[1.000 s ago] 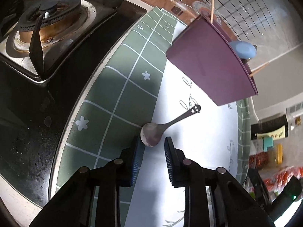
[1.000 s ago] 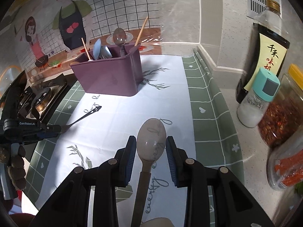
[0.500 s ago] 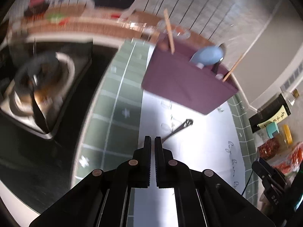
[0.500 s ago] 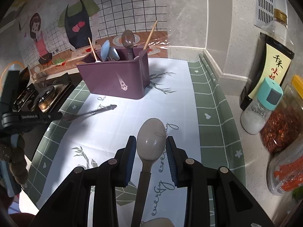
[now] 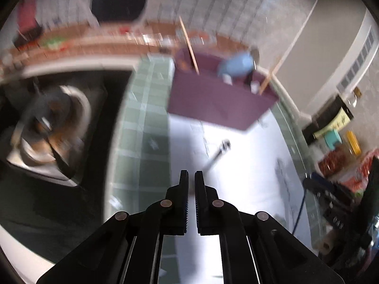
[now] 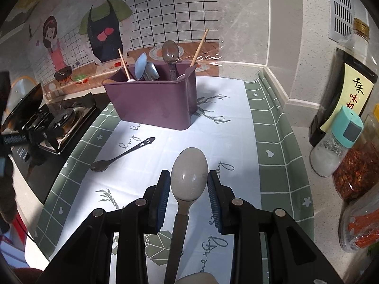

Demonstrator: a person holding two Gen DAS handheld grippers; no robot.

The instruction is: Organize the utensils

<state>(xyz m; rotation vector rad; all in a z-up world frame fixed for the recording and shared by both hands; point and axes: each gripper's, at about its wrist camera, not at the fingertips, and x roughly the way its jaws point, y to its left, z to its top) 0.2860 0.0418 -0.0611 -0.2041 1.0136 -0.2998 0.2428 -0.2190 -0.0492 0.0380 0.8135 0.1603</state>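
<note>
A purple utensil holder (image 6: 154, 101) stands at the back of the mat with chopsticks, a blue spoon and a metal spoon in it; it also shows in the blurred left wrist view (image 5: 218, 104). A small dark metal spoon (image 6: 123, 153) lies flat on the mat left of centre; its handle shows in the left wrist view (image 5: 218, 153). My left gripper (image 5: 191, 177) is shut and empty, back from that spoon. My right gripper (image 6: 189, 184) is open, its fingers on either side of the bowl of a grey spoon (image 6: 188, 177) lying on the mat.
A gas stove (image 6: 61, 123) sits left of the green and white mat (image 6: 272, 142). A soy sauce bottle (image 6: 343, 90), a salt shaker (image 6: 336, 146) and jars of chilli (image 6: 355, 172) stand along the right. The wall is close behind the holder.
My left gripper has shut and pulled back and up from the small metal spoon, which stays on the mat. My right gripper has stayed open around the grey spoon.
</note>
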